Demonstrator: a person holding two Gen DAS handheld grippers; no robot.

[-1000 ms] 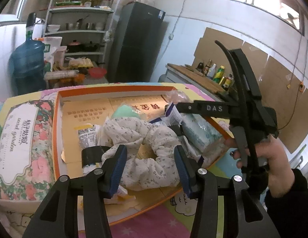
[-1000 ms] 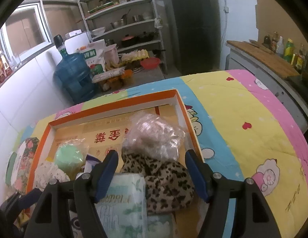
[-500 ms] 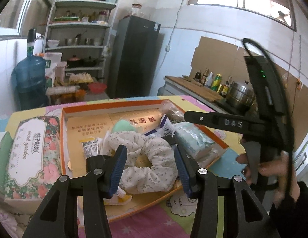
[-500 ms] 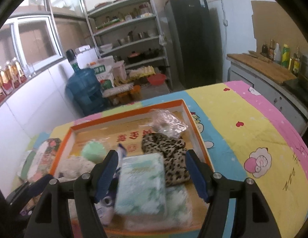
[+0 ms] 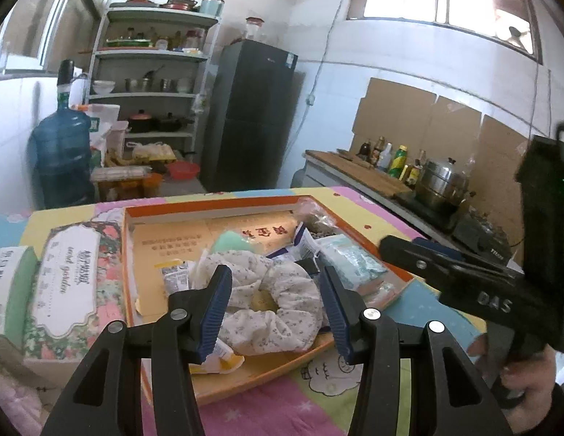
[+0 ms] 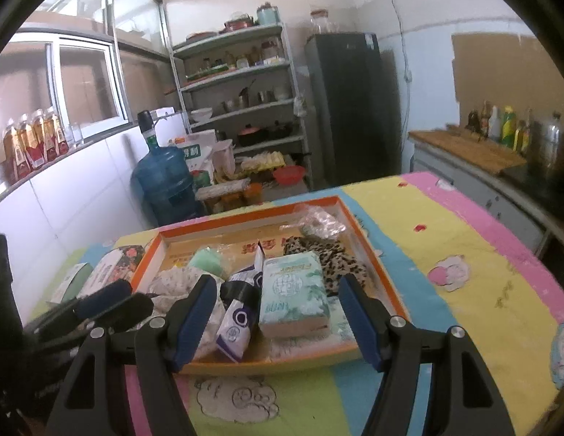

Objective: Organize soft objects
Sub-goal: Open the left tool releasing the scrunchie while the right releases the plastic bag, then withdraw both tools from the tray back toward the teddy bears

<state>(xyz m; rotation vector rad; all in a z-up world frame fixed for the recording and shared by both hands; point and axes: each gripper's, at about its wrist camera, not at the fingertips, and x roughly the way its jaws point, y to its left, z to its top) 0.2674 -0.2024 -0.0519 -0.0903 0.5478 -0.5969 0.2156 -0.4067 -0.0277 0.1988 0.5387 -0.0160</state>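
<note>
An orange-rimmed tray (image 5: 209, 205) on the bed holds the soft things. A white floral scrunchie (image 5: 274, 298) lies at its near edge, and my left gripper (image 5: 276, 312) hovers open just in front of it, pads apart from the cloth. In the right wrist view my right gripper (image 6: 276, 321) stands open, back from the tray (image 6: 245, 214), holding nothing. Ahead of it lie a green-white tissue pack (image 6: 294, 298), a leopard scrunchie (image 6: 332, 258), a crumpled clear bag (image 6: 320, 221), a green puff (image 6: 207, 261) and a purple-white sachet (image 6: 238, 323).
A floral tissue box (image 5: 71, 283) and a green box (image 5: 9, 283) lie left of the tray on the cartoon-print bedcover (image 6: 445, 247). A person's hand (image 5: 529, 381) holds the right tool. Behind stand a water jug (image 6: 163, 181), shelves, a dark fridge (image 6: 349, 109) and a counter with bottles.
Both grippers have drawn back from the tray, the right one much further and higher, so the whole tray now shows in its view. Their jaws look unchanged and nothing was picked up.
</note>
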